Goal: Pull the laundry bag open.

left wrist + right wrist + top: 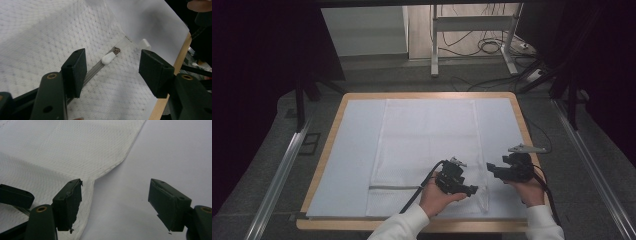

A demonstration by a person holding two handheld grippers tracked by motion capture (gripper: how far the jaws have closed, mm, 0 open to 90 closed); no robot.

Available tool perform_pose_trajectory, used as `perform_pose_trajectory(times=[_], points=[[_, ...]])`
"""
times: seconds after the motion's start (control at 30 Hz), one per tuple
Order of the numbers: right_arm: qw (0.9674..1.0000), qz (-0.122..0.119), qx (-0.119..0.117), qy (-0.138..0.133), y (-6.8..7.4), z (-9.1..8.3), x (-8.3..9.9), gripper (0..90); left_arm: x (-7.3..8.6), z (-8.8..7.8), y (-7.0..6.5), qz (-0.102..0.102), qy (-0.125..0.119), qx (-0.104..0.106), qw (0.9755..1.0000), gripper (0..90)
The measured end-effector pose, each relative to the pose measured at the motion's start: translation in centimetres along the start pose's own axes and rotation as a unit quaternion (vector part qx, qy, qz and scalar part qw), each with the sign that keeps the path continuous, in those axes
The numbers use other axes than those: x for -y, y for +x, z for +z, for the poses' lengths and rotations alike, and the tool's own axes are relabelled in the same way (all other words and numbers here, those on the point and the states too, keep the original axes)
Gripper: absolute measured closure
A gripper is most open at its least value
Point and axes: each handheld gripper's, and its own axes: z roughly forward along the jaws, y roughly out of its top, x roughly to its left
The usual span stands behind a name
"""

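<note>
Two white sleeves come in at the bottom edge of the high view, one hand to each gripper. On the person's left, the left gripper (473, 190) sits low over the near right part of a white mesh laundry bag (427, 135); the right gripper (490, 169) is held just beside that bag's right edge, close to the other one. One bag lies flat on one pale sheet (357, 150) covering one wooden-rimmed table (328, 150), and it looks limp and flat — nothing shows as a bulge inside it. A single grey zipper (394, 188) runs across its near end.

From the left gripper view, two black jaws stand apart with nothing clamped between them. In the gap beyond them lies the zipper's white pull tab (108, 59), at the end of the grey zipper track (93, 71) on the mesh. A small white tab (145, 44) sticks out at the bag's edge just past it. The wooden table rim (182, 56) shows at the right.

From the right gripper view, the two jaws again stand wide, holding nothing. Its left jaw hovers over the bag's hemmed edge (90, 195), while its right jaw hangs above bare sheet (175, 152). One rounded corner of the bag (125, 157) lies farther off — flat on the sheet. Whether the left jaw touches the mesh I cannot tell.
</note>
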Motion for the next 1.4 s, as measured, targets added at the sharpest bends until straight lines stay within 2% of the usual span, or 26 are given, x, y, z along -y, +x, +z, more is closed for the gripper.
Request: perform_pose_trajectory(times=[0.23, 0.5, 0.6, 0.73, 0.9, 1.03, 1.2, 1.4], points=[[1.0000, 0.001, 0.000, -0.001, 0.0, 0.0, 0.0, 26.4, -0.1, 0.6, -0.3, -0.001, 0.008, 0.008, 0.9999, 39.9], [1.0000, -0.001, 0.004, 0.000, 0.0, 0.0, 0.0, 26.3, -0.1, 1.0, -0.4, 0.000, 0.015, 0.007, 0.9999, 40.9], [1.0000, -0.001, 0.004, -0.001, 0.0, -0.1, 0.0, 26.4, -0.2, 1.3, -0.3, -0.007, 0.016, 0.013, 0.9998, 41.5], [1.0000, 0.001, 0.003, -0.003, -0.1, -0.2, 0.0, 26.4, -0.2, 1.6, -0.5, -0.002, 0.021, 0.011, 0.9997, 41.9], [1.0000, 0.001, 0.004, -0.005, -0.1, -0.3, -0.1, 26.4, -0.3, 1.8, -0.3, -0.006, 0.020, 0.010, 0.9997, 43.2], [1.0000, 0.006, -0.002, -0.007, -0.1, -0.3, -0.1, 26.4, -0.2, 1.9, -0.5, -0.001, 0.017, 0.008, 0.9998, 43.6], [0.9999, 0.006, -0.002, -0.009, 0.0, -0.4, -0.2, 26.3, -0.3, 2.0, -0.3, -0.013, 0.012, 0.017, 0.9997, 48.9], [0.9999, 0.008, 0.001, -0.011, -0.2, -0.5, -0.2, 26.4, -0.2, 2.0, -0.5, -0.013, 0.008, 0.022, 0.9996, 52.5]])
